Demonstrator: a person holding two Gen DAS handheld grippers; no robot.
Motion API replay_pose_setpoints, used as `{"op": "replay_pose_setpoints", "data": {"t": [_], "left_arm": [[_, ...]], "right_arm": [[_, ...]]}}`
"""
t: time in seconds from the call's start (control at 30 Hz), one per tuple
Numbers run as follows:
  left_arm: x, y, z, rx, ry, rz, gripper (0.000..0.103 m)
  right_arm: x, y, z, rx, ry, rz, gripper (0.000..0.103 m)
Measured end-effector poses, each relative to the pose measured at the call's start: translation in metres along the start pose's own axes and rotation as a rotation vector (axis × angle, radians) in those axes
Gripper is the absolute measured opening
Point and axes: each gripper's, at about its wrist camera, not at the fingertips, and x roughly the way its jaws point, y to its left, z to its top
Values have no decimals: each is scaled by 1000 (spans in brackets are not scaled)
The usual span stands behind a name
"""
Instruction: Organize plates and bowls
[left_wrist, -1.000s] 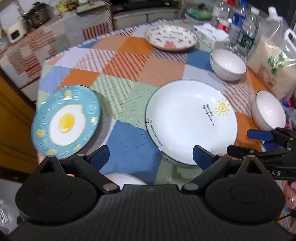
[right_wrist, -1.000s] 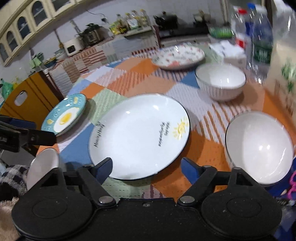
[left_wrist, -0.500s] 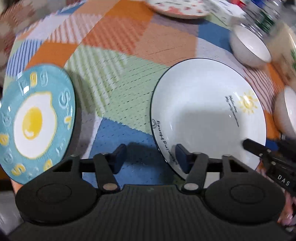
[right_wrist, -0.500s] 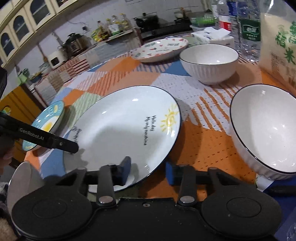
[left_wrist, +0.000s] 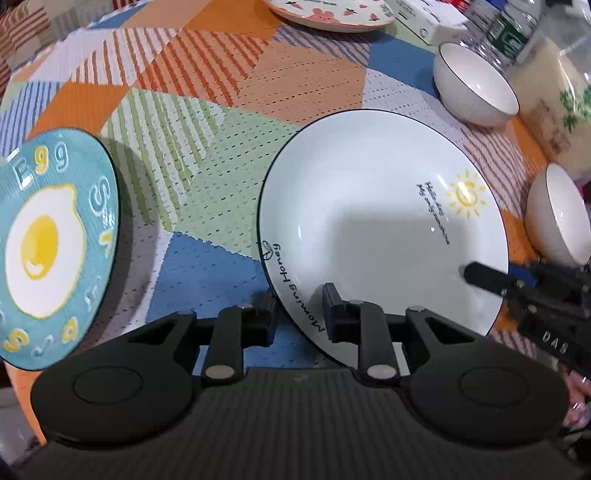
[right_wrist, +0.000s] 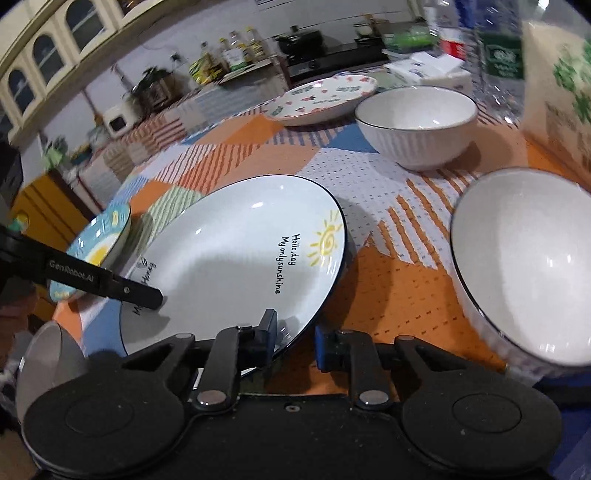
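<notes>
A large white plate (left_wrist: 369, 221) (right_wrist: 229, 266) with a sun drawing lies on the patchwork tablecloth. My left gripper (left_wrist: 299, 314) straddles its near-left rim by the "Morning Honey" lettering. Its jaws are closing, one pad on the plate's inside and one under the rim. My right gripper (right_wrist: 295, 338) is closing on the near-right rim, which sits between its blue pads. A blue fried-egg plate (left_wrist: 48, 243) (right_wrist: 96, 243) lies to the left. Two white bowls (right_wrist: 417, 122) (right_wrist: 524, 266) stand to the right, and a strawberry-patterned plate (right_wrist: 321, 98) sits at the back.
Water bottles (right_wrist: 498, 48), a rice bag (right_wrist: 561, 92) and a tissue box (left_wrist: 424, 18) crowd the back right of the table. A small pale bowl (right_wrist: 48, 354) sits at the near-left edge. A yellow chair (right_wrist: 40, 199) stands beyond the table's left side.
Both grippers went from wide open to narrow around the white plate's near rim. The left gripper dropped and tipped down toward the plate; the right one sank slightly.
</notes>
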Motion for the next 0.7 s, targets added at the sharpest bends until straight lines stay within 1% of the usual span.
{"op": "replay_pose_setpoints", "data": {"t": [0.07, 0.17, 0.37, 0.5, 0.63, 0.7], "left_arm": [[-6, 2, 2, 9, -13, -1, 23], [-17, 7, 7, 5, -48, -10, 23], [-32, 25, 34, -39, -105, 6, 23], [-30, 39, 48, -62, -108, -15, 24], [-22, 46, 56, -72, -126, -8, 24], [-15, 46, 62, -63, -114, -1, 24]], "right_arm": [[-1, -1, 5, -12, -6, 13, 25], [-4, 3, 18, -57, -37, 24, 25], [8, 15, 56, -105, -93, 35, 25], [21, 25, 74, -93, -99, 6, 25], [37, 25, 81, -76, -106, 5, 25], [46, 20, 85, -62, -97, 7, 25]]}}
